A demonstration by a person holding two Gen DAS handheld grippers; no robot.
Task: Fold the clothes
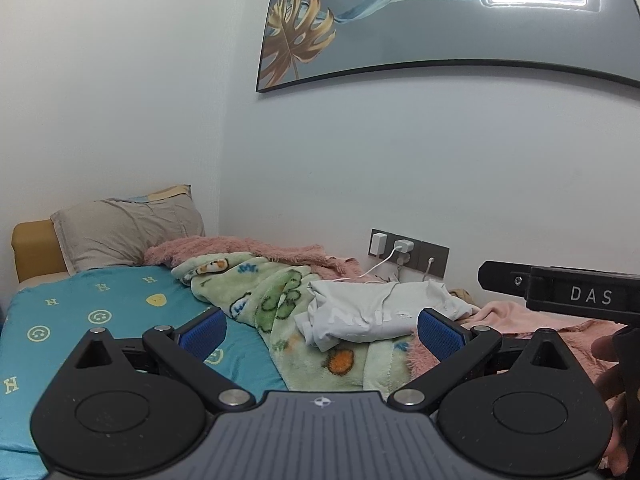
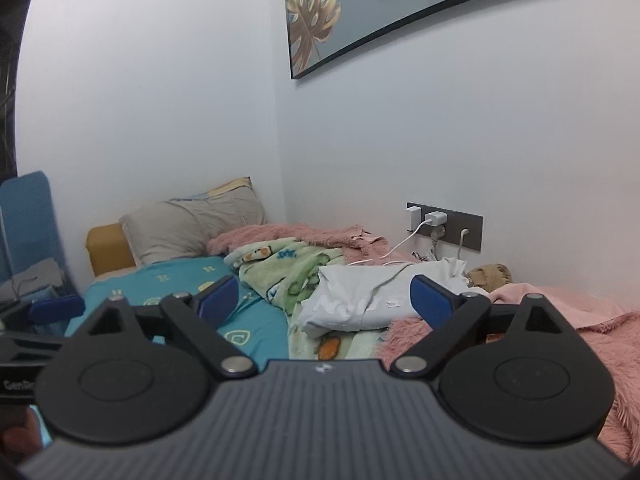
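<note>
A crumpled white garment (image 1: pixel 372 312) (image 2: pixel 368 296) lies on the bed, on top of a green cartoon-print blanket (image 1: pixel 272 300) (image 2: pixel 296 272). My left gripper (image 1: pixel 320 330) hovers short of the garment, its blue pads (image 1: pixel 202 332) spread wide with nothing between them. My right gripper (image 2: pixel 326 300) is likewise open and empty, held back from the garment and above the bed. In the left wrist view part of the right gripper's black body (image 1: pixel 560 292) and a hand (image 1: pixel 612 380) show at the right edge.
A teal sheet (image 1: pixel 100 320) (image 2: pixel 180 280) covers the bed's left part, with a grey pillow (image 1: pixel 128 232) (image 2: pixel 192 224) at its head. A fluffy pink blanket (image 1: pixel 520 316) (image 2: pixel 580 320) lies on the right. Chargers and white cables (image 1: pixel 396 256) (image 2: pixel 432 220) hang from a wall socket strip behind the garment.
</note>
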